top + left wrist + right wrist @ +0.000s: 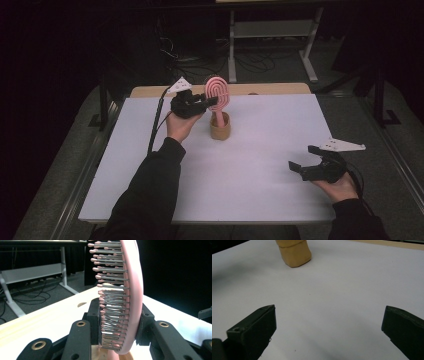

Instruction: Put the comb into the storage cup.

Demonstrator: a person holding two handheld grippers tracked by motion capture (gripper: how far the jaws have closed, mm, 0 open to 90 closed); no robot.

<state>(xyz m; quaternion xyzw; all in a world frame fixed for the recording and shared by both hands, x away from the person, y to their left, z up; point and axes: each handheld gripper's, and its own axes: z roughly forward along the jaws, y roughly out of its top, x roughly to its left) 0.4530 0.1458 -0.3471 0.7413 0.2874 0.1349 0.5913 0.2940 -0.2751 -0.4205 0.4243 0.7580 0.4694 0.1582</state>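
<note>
The left claw [212, 101] grasps the pink hairbrush [218, 90] standing in the tan cup [220, 128], center frame; the right claw [303, 157] is released, lower right.

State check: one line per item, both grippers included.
pink hairbrush: upright, handle down in the holder, head clamped by the left gripper
tan holder: upright on the white table, holds the brush handle
left gripper: shut on the brush head, one jaw on the bristle side, one on the back
right gripper: open, nothing between its jaws, low over the table
</note>
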